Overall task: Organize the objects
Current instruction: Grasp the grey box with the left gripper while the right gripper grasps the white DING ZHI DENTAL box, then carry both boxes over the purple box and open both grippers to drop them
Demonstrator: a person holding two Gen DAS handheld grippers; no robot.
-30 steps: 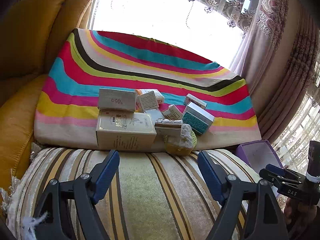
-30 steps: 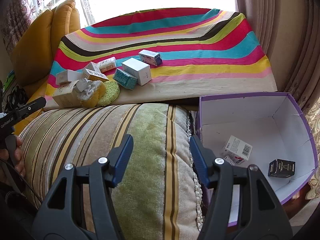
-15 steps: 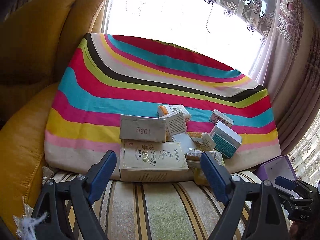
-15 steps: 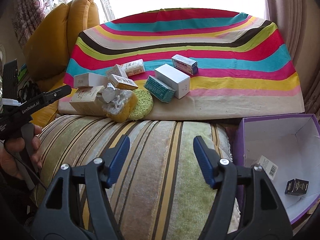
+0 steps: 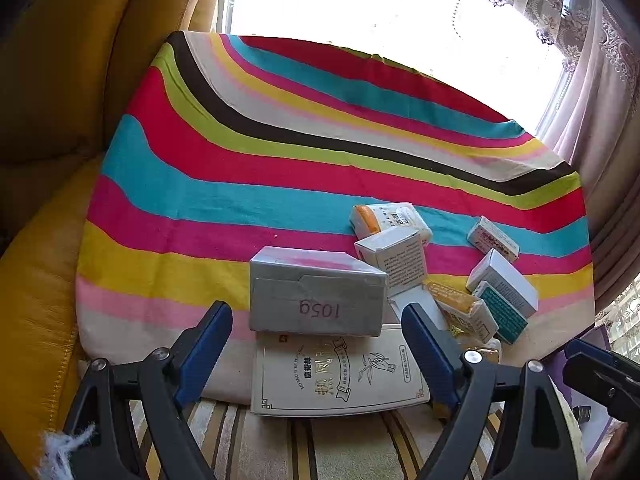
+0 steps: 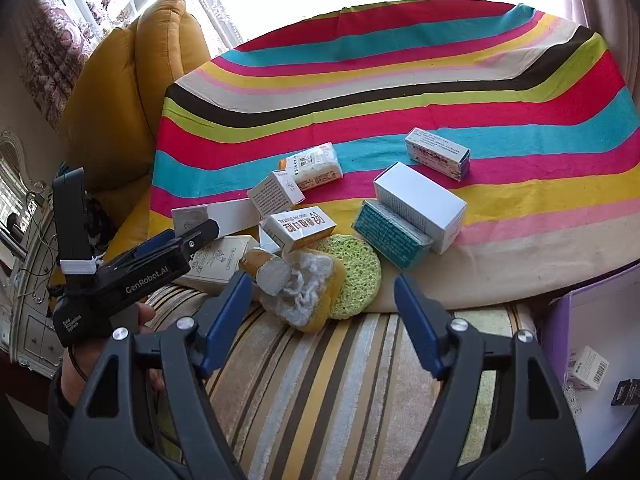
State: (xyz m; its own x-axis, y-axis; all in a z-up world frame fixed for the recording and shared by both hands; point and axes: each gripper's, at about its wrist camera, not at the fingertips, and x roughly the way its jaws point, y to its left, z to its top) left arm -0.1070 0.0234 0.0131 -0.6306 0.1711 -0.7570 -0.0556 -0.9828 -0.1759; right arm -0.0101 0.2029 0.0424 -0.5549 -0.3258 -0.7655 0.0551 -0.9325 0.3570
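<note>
Here the left gripper [image 5: 316, 344] hangs with fingers spread wide and empty, lined up either side of the grey box [image 5: 316, 294] for a pickup. The right gripper [image 6: 322, 312], likewise wide and empty, faces the sponge [image 6: 356, 270] beside that box.

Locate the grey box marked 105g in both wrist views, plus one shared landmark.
Left wrist: grey box sits centre frame between the open left tongs, its near edge over the cream box.
Right wrist: grey box is left of centre, partly hidden behind the left tongs.
Shared landmark: the teal-sided box on the striped cloth.
</note>
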